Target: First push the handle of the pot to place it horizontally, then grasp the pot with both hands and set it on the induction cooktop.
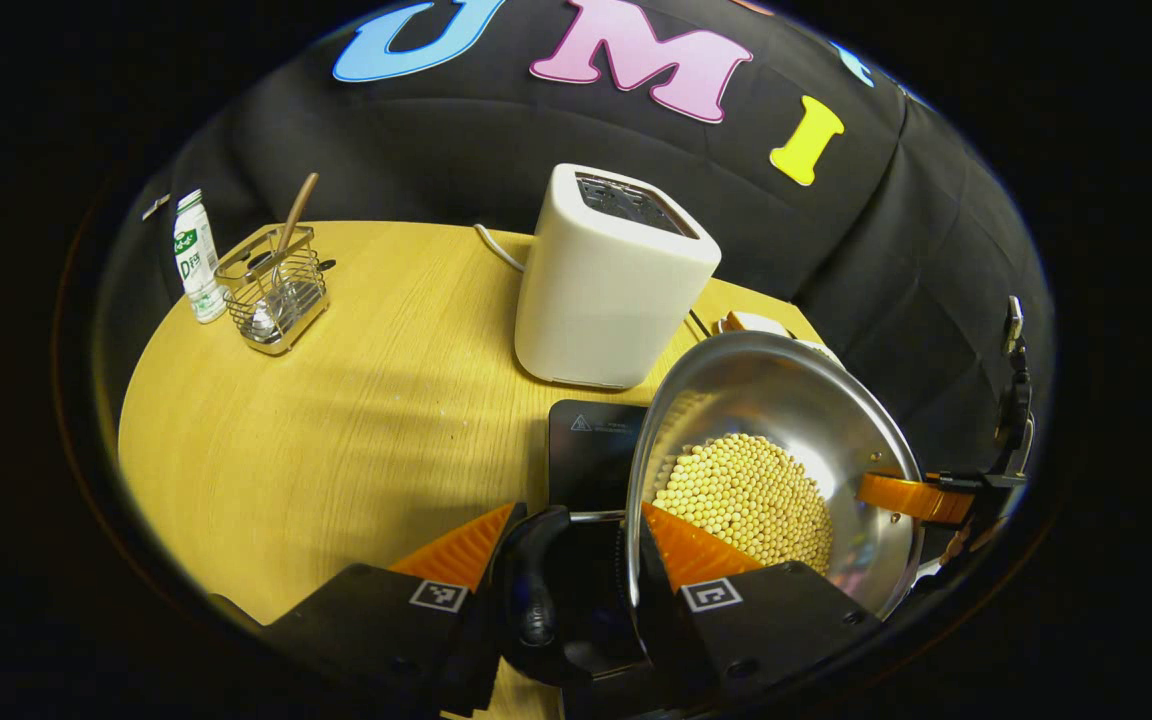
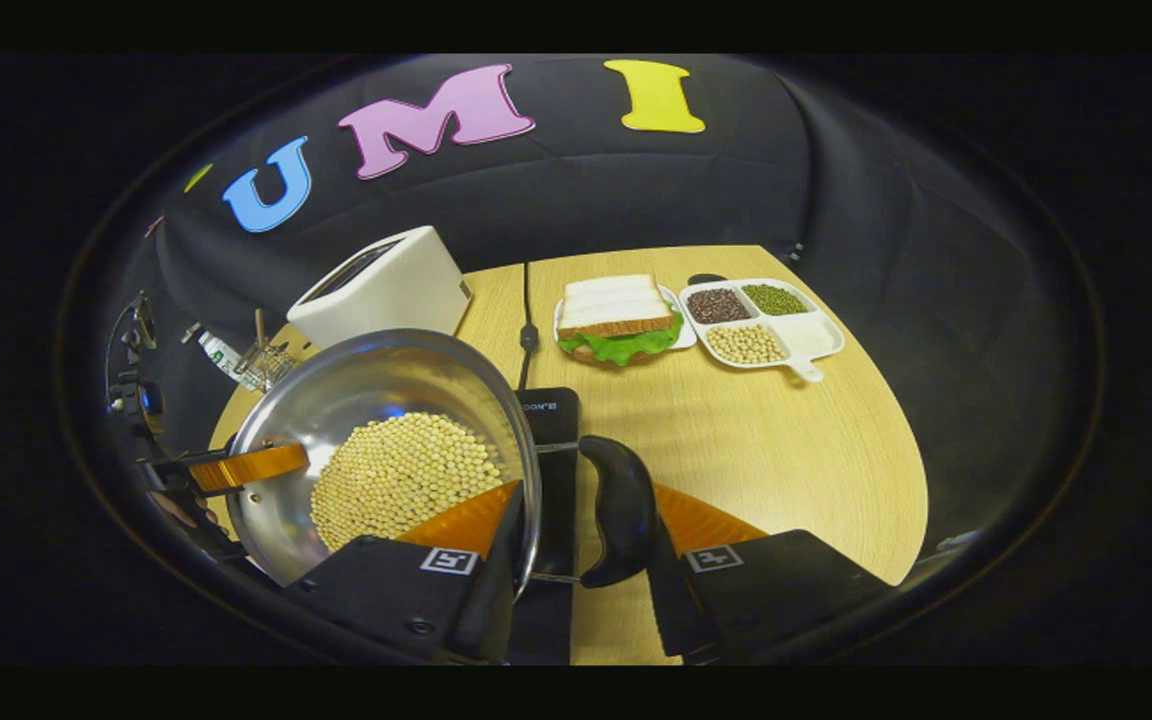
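A steel pot (image 1: 786,400) holding soybeans (image 1: 751,495) hangs over the black induction cooktop (image 1: 591,450), which lies on the wooden table. My left gripper (image 1: 576,545) is shut across the pot's black side handle (image 1: 534,585) and rim, one finger inside the pot. The right gripper's finger (image 1: 921,497) reaches in over the far rim. In the right gripper view, my right gripper (image 2: 581,525) is shut the same way on the other black handle (image 2: 618,510), with the pot (image 2: 376,385), the soybeans (image 2: 401,475) and the cooktop (image 2: 551,415) ahead. Whether the pot touches the cooktop, I cannot tell.
A white toaster (image 1: 606,280) stands just behind the cooktop, its cable (image 2: 526,320) running back. A bottle (image 1: 198,258) and a wire utensil basket (image 1: 273,290) sit at the table's (image 1: 336,430) far left. A sandwich plate (image 2: 619,320) and a divided bean tray (image 2: 761,325) lie far right.
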Demonstrator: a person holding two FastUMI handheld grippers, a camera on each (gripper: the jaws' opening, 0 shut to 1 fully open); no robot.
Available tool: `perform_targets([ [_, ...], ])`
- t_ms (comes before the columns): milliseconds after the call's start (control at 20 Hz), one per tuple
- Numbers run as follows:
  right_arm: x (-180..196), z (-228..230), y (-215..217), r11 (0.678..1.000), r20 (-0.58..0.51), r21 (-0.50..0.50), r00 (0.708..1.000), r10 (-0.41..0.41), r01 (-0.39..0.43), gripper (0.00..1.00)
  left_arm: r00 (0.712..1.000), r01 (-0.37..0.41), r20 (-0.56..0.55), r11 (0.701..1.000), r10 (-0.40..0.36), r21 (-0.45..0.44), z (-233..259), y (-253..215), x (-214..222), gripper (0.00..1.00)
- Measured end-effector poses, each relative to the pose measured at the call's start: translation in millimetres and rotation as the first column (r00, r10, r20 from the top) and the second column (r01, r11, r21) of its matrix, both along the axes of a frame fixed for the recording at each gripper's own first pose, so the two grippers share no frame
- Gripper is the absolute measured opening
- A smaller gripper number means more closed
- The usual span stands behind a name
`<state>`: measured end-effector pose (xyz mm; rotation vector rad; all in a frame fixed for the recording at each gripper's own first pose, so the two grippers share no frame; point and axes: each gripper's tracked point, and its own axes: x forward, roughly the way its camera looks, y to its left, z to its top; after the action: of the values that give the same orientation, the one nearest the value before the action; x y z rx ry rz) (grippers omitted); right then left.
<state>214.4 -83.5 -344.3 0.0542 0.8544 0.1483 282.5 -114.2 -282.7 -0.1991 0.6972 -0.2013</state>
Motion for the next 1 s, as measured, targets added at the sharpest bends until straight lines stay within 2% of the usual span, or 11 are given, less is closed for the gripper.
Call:
perform_targets([
  [150, 1, 1, 0, 1.000, 0.002, 0.007, 1.000, -0.012, 0.012, 0.58, 1.000, -0.003, -0.006, 1.000, 0.003, -0.003, -1, 0, 0, 0.64],
  [350, 2, 2, 1, 1.000, 0.008, 0.012, 1.000, -0.007, 0.007, 0.61, 0.999, -0.020, -0.035, 1.000, 0.020, -0.007, -2, 0, -2, 0.64],
  [400, 3, 2, 1, 1.000, 0.009, 0.015, 1.000, -0.004, 0.004, 0.58, 0.999, -0.032, -0.044, 0.999, 0.031, -0.013, -2, 0, -2, 0.64],
  [550, 0, 2, 1, 1.000, 0.002, 0.029, 1.000, 0.002, -0.003, 0.66, 0.996, -0.051, -0.067, 0.999, 0.052, 0.007, -3, 2, -4, 0.68],
  [600, 1, 3, 0, 0.999, 0.006, 0.034, 1.000, 0.000, 0.000, 0.60, 0.996, -0.061, -0.067, 0.998, 0.063, 0.025, -3, 4, -5, 0.70],
  [650, 1, 7, -1, 0.999, 0.016, 0.039, 1.000, -0.006, 0.006, 0.75, 0.995, -0.075, -0.059, 0.996, 0.078, 0.040, -1, 8, -4, 0.88],
  [700, 0, 11, -3, 0.999, 0.024, 0.047, 1.000, -0.015, 0.014, 0.78, 0.995, -0.086, -0.041, 0.995, 0.088, 0.044, 4, 10, -4, 0.89],
  [750, 1, 14, -5, 0.998, 0.035, 0.052, 0.999, -0.027, 0.025, 0.85, 0.995, -0.098, -0.026, 0.994, 0.099, 0.045, 7, 10, -3, 0.96],
  [850, -2, 28, -10, 0.997, 0.069, 0.056, 0.996, -0.050, 0.046, 0.99, 0.995, -0.103, -0.004, 0.994, 0.103, 0.032, 20, 10, -8, 0.96],
  [950, -6, 44, -13, 0.997, 0.111, 0.049, 0.992, -0.061, 0.056, 0.93, 0.993, -0.110, 0.038, 0.993, 0.109, 0.033, 40, 14, -15, 0.96],
  [1000, -8, 52, -13, 0.998, 0.137, 0.040, 0.989, -0.061, 0.056, 0.99, 0.993, -0.108, 0.056, 0.994, 0.106, 0.027, 48, 15, -18, 0.96],
])
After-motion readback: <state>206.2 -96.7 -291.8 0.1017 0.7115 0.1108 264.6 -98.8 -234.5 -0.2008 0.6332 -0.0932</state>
